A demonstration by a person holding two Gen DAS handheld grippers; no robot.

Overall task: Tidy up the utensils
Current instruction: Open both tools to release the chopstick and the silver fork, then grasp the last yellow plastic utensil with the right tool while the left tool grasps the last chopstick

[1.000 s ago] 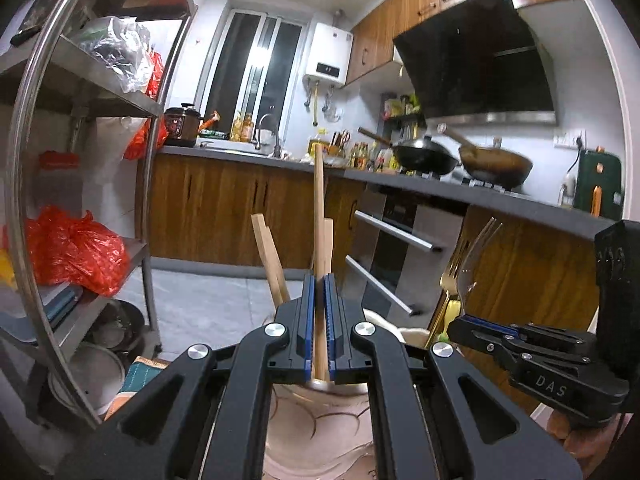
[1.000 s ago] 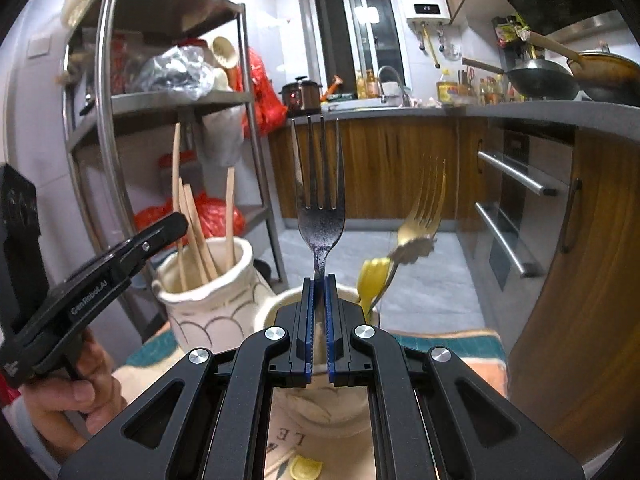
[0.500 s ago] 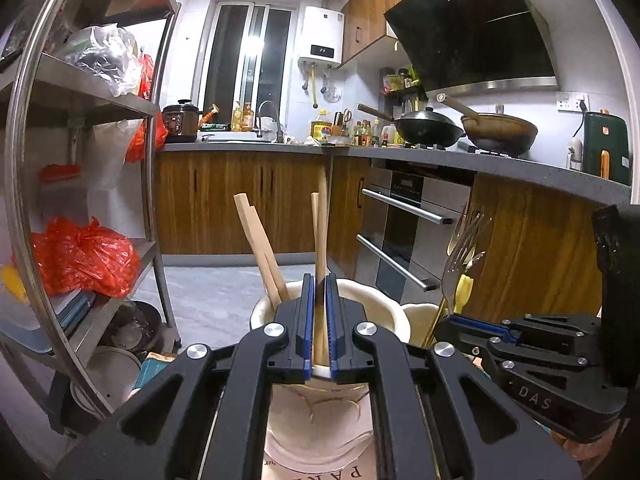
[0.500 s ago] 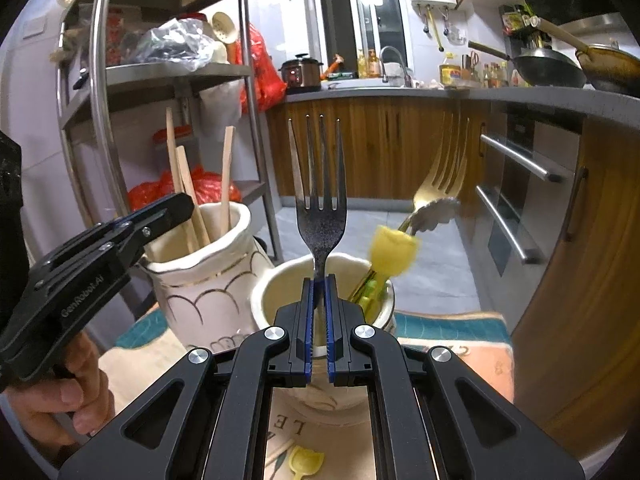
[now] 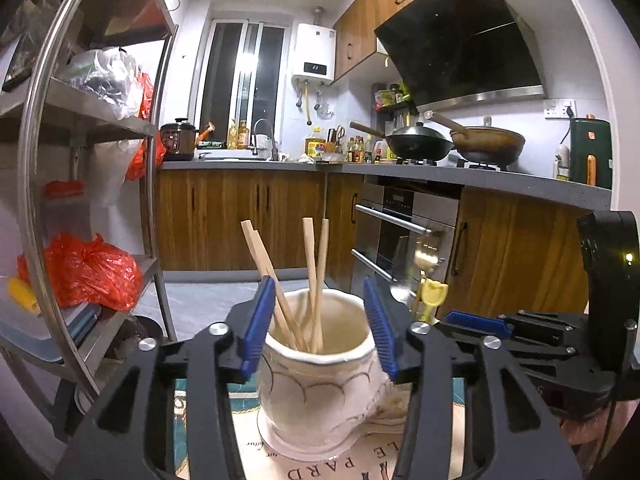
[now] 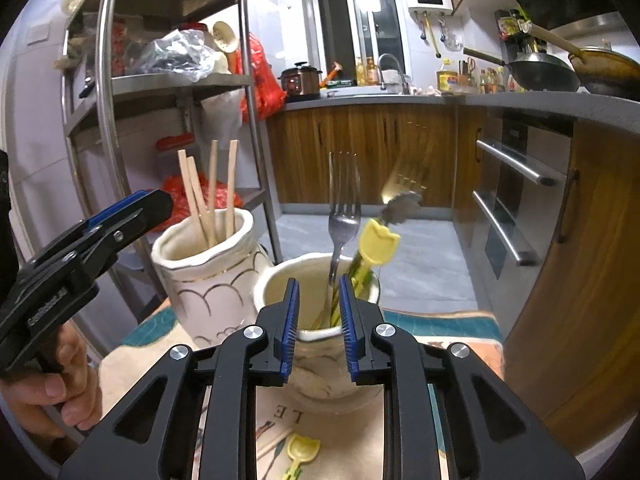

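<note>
A white jar with gold scallop lines, tan chopsticks, a yellow-handled fork, blue claw pads.

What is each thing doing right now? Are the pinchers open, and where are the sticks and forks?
left gripper: open, jaws just opened, nothing pinched
right gripper: open, jaws just opened, let go of fork
chopsticks: four, standing in white vase
white vase: upright on mat
silver fork: leaning, tines up, in cream cup
cream cup: upright beside vase
yellow-handled utensil: in cup, blurred
small yellow scoop: lying on mat
</note>
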